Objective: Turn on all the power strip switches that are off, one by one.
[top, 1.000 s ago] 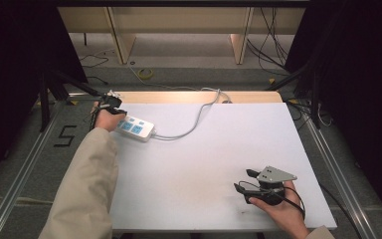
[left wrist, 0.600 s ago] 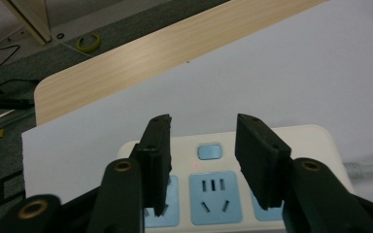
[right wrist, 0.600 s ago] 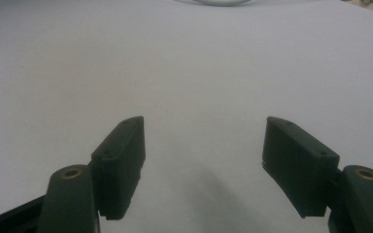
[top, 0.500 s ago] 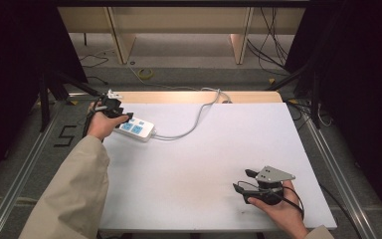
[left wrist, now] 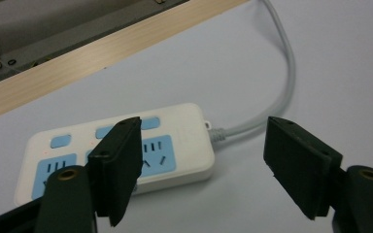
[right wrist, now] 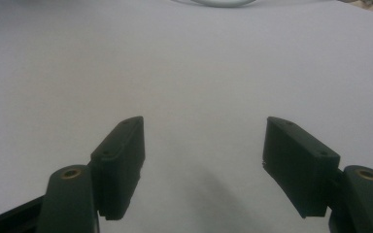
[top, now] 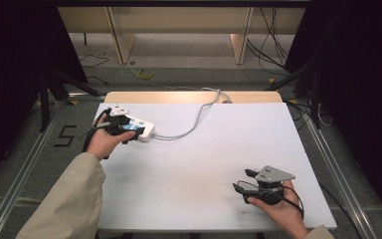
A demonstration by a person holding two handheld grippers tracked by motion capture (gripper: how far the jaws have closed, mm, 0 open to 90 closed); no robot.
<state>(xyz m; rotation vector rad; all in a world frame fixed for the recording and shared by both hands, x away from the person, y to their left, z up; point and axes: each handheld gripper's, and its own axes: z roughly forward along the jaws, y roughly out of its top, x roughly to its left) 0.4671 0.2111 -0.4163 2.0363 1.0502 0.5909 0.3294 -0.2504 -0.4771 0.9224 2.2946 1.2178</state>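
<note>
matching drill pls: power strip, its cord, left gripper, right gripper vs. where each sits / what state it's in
Column 1:
1. power strip
2. cord
3. left gripper
4. right gripper

Column 2:
A. jaws open over bare white table, near right corner
B. grey, curves off the far edge
C. white with blue sockets, far left of table
D. jaws have just been opening, nothing between them, over the strip

Pairs: 1-C, 2-B, 3-D, 4-A
</note>
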